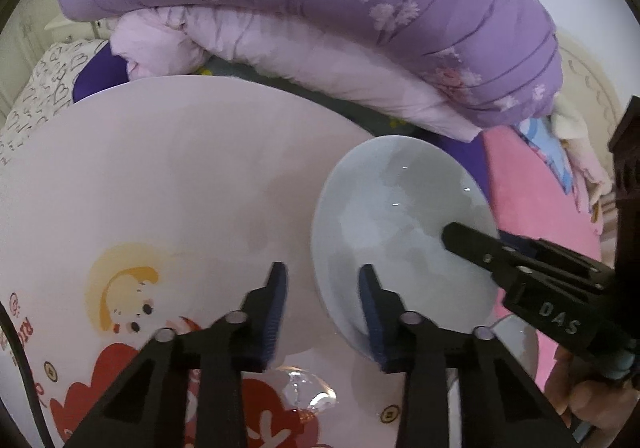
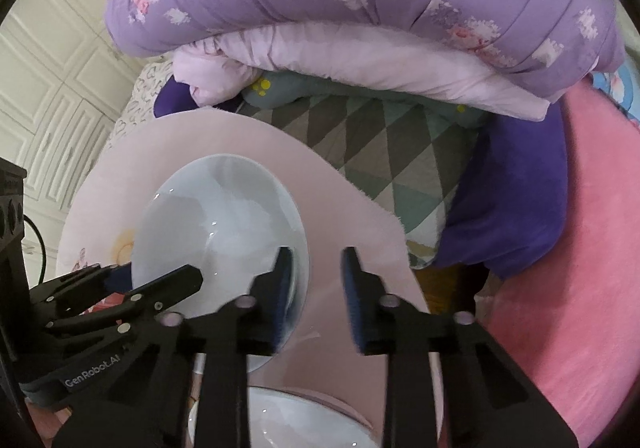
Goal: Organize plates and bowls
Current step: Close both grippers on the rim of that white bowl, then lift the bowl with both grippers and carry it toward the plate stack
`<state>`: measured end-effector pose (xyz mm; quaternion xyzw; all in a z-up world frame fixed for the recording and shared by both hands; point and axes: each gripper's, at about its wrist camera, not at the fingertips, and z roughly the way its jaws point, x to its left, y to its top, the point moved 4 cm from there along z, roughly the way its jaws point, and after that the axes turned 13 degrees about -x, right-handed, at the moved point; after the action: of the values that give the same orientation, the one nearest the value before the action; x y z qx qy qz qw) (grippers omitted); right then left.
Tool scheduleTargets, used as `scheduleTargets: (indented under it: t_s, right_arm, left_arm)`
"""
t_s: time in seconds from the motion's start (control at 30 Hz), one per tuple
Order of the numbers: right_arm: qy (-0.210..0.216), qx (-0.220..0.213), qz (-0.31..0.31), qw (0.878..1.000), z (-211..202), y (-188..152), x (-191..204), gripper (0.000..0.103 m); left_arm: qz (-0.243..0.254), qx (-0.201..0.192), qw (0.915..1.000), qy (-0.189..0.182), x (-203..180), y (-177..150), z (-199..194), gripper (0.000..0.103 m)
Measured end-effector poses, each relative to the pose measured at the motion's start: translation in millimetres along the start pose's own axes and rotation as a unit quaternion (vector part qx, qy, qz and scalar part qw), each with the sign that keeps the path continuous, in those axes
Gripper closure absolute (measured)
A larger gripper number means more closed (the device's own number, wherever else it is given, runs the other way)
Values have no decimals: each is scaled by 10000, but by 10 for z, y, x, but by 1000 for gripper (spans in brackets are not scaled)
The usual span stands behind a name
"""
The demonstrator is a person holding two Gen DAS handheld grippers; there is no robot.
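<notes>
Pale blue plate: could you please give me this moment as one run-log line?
plate: over pink table | left gripper: open, straddling rim | right gripper: open, straddling rim | grasp: not yet closed

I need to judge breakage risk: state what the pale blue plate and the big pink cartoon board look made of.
Pale blue plate: likely glazed ceramic, glossy with sharp white glints. Pink cartoon board: matte, printed, its edge fuzzy in the right wrist view, so probably foam or fibreboard, uncertain.
</notes>
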<state>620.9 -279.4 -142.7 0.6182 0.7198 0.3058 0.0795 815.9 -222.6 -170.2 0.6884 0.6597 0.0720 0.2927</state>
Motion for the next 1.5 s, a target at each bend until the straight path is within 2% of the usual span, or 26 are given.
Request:
scheduleTargets:
  t_s: [0.07, 0.1, 0.6, 0.8, 1.2, 1.5]
  right_arm:
    - [50, -14, 19, 10000, -7, 1, 28, 94]
    - [41, -21, 17, 10000, -11, -1, 52, 94]
    - [114, -110, 142, 9998, -106, -19, 153, 95]
    - [139, -217, 120, 9996, -233, -34, 258, 95]
    - [160, -729, -143, 9971, -891, -56, 696, 95]
    - [147, -1061, -233, 9940, -1462, -263, 925, 95]
  left_arm:
    - [57, -23, 10000, -34, -37, -41, -48, 88]
    - [105, -49, 9999, 37, -57, -50, -57, 88]
    - [-1, -95, 9999, 90, -9, -143, -278, 90]
    - [24, -190, 9998, 89, 18, -161, -504, 90]
    - [81, -700, 9975, -66, 54, -303, -1458, 90]
    - [205, -877, 9954, -315, 24, -679, -2281, 89]
